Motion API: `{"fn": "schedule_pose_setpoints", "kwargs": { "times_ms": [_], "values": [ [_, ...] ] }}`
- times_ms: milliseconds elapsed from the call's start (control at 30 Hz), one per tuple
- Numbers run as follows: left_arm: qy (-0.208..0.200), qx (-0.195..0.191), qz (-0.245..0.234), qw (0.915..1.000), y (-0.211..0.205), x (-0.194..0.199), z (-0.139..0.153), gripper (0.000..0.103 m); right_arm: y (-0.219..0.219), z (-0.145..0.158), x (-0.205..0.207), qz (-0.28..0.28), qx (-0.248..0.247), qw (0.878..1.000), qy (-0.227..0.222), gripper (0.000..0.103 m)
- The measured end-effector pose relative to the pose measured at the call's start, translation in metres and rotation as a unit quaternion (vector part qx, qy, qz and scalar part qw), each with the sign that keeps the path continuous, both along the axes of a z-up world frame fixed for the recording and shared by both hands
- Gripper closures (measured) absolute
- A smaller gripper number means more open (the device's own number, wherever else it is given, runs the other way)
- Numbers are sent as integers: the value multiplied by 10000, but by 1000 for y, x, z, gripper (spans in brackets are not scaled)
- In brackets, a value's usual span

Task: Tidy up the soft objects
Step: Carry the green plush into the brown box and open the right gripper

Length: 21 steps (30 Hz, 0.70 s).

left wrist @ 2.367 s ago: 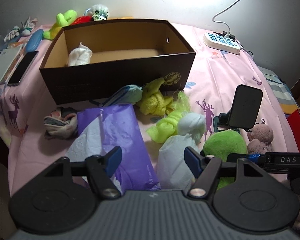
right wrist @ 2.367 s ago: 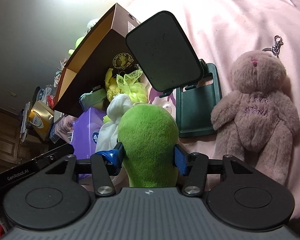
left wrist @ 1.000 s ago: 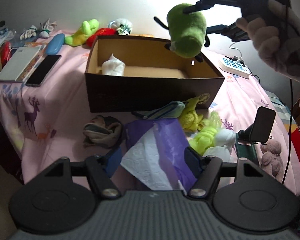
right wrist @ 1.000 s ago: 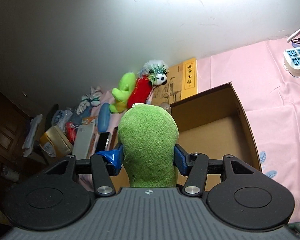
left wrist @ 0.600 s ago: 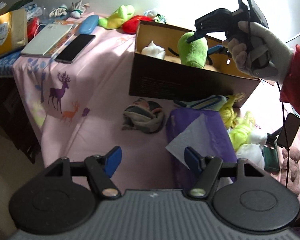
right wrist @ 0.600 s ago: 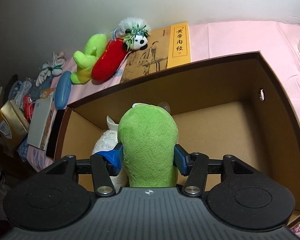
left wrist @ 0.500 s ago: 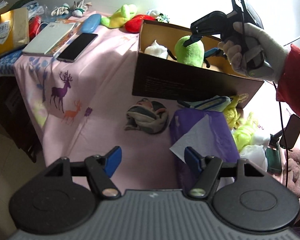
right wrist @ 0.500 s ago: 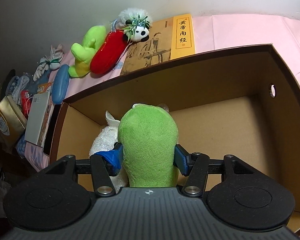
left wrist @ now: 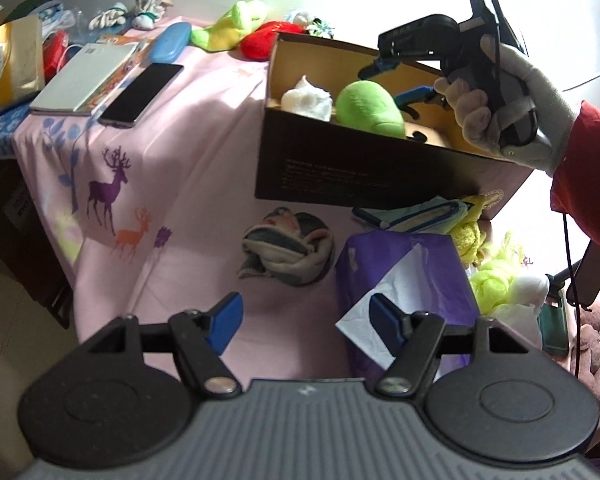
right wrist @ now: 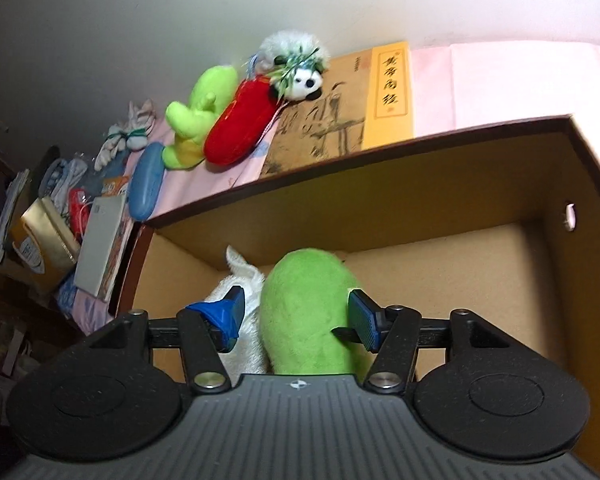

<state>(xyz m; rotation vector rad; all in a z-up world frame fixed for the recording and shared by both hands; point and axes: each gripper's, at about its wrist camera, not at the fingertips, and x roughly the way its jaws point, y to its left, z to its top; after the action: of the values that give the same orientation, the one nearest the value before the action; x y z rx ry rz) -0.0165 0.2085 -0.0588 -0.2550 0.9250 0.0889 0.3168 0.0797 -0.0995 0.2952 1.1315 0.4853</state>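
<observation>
Resting green plush between parted right tool

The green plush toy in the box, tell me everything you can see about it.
The green plush toy is a rounded, fuzzy bright-green lump with thin black limbs. It lies inside the brown cardboard box, against a white fluffy item. The right gripper straddles it; its jaws have just been opening, and a gap shows at the left finger.

It was a home, likely a bedroom: a pink deer-print cloth covered the table, with plush toys and a book behind the cardboard box, a phone to its left
</observation>
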Motion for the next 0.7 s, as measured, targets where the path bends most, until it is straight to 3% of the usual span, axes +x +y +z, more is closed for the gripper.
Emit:
{"fn": "schedule_pose_setpoints", "kwargs": {
  "times_ms": [67,200,700],
  "values": [
    [-1,2,-74,10000,-3,6,1,31,-8,10,-4,-46,62,9999,-148,59],
    [-19,13,-193,9998,-8,18,3,31,-26,22,-16,-111,540,9985,51,59],
    [-31,110,-560,9984,-27,64,13,31,-96,60,-107,-393,1128,9926,-236,59]
  ]
}}
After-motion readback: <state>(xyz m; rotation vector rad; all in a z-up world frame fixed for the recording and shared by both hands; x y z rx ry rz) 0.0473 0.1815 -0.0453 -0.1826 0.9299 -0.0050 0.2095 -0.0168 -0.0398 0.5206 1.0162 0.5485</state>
